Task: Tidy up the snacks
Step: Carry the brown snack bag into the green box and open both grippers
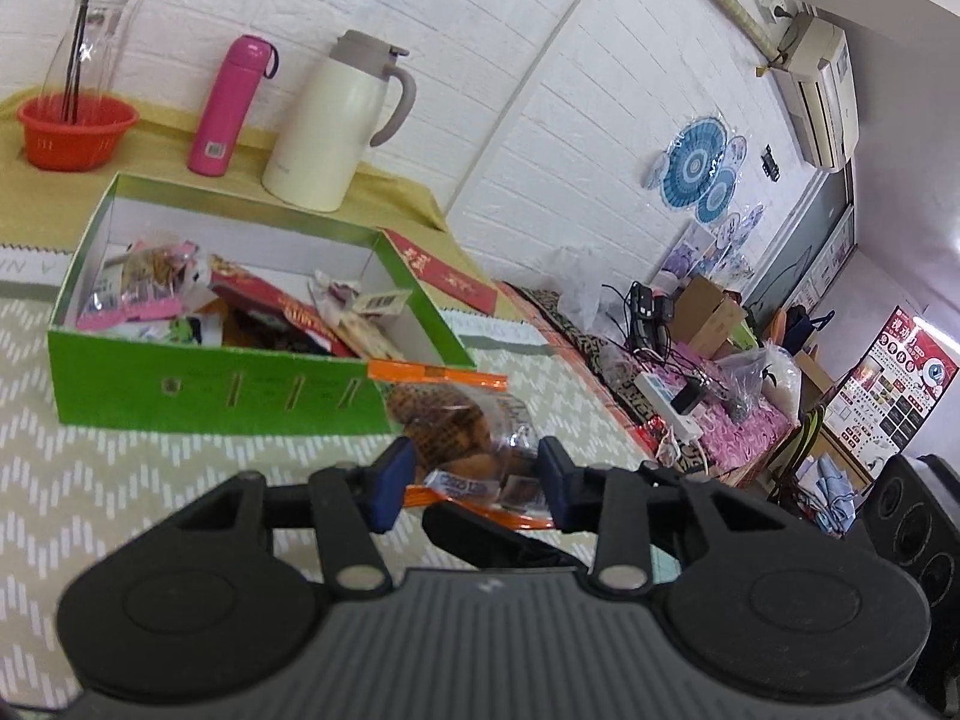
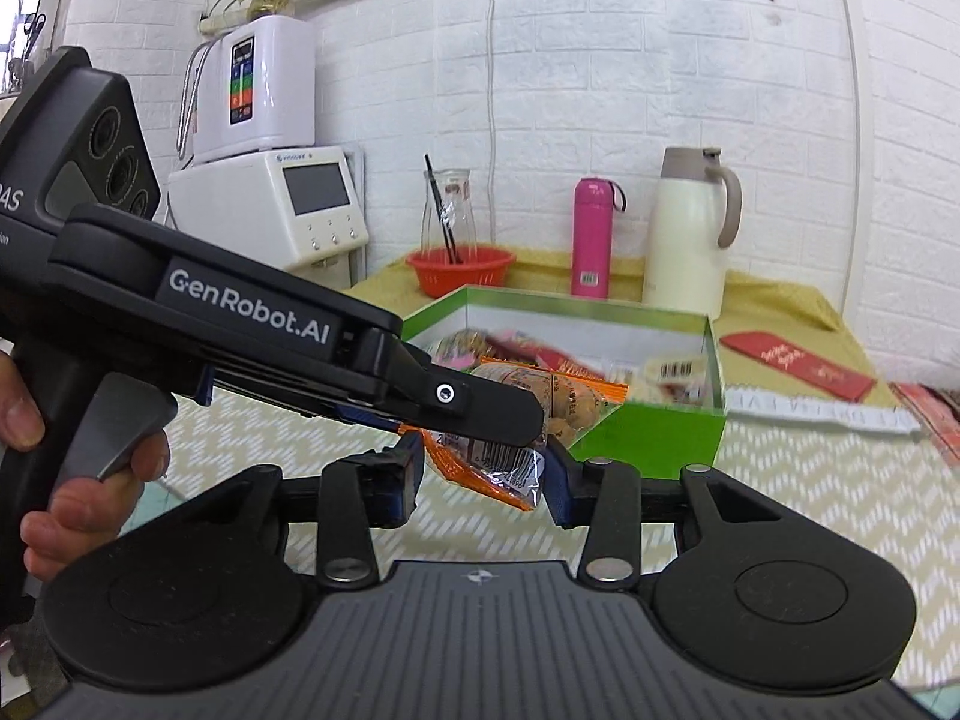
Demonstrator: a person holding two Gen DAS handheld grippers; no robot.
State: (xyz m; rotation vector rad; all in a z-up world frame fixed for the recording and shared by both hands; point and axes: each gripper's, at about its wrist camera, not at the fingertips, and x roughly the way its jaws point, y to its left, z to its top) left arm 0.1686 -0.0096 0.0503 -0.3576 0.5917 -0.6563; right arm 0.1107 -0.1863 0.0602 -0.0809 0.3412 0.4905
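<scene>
You have one red basket (image 1: 77,129), one pink flask (image 1: 231,105) and one cream jug (image 1: 336,120) along the top, one green box (image 1: 210,384) mid-left, and your two grippers, left gripper (image 1: 474,483) and right gripper (image 2: 483,480), both pinching one orange-edged snack bag (image 1: 462,420) at lower centre.

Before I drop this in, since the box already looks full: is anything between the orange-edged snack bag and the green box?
Nothing visible blocks it. The snack bag hangs between both grippers just in front of the green box, whose top is open. Only the near wall must be cleared; packets already lie inside.
</scene>
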